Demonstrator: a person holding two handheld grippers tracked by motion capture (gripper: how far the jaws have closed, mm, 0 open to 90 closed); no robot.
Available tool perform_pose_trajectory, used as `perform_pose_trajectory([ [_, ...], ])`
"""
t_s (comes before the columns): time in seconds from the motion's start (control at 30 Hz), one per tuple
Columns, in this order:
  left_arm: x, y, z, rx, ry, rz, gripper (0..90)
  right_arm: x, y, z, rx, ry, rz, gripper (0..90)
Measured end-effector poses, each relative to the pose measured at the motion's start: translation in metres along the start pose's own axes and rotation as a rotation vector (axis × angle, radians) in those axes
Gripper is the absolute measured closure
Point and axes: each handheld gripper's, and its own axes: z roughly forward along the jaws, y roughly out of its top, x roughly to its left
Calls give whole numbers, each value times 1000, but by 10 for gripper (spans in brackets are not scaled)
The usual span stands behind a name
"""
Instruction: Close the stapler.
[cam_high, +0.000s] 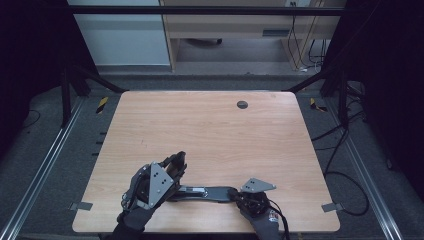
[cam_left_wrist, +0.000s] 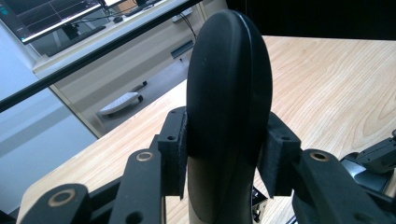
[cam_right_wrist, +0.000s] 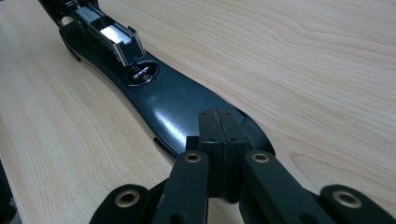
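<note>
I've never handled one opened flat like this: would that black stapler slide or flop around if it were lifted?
Probably stiff in each half but hinged: the stapler lies opened flat, its lid held in the left hand-held gripper. Its glossy base looks slippery. The metal magazine suggests some weight.

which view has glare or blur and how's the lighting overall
High view: dim and even, dark at the edges, stapler hard to read. Left gripper view: the stapler's black arm sits close and soft in the left hand-held gripper, with faint sheen. Right gripper view: sharpest, with white glare on the metal magazine and a soft highlight on the base ahead of the right hand-held gripper.
</note>
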Motion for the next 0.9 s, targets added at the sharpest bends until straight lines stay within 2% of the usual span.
perform_pose_trajectory([
  [0.43, -10, 3, 5, 12, 3, 48, 578, 0, 0, 0, -2, -1, -3, 900],
  [0.9, -18, 5, 11, 19, 2, 71, 574, 0, 0, 0, -2, -3, 1, 900],
])
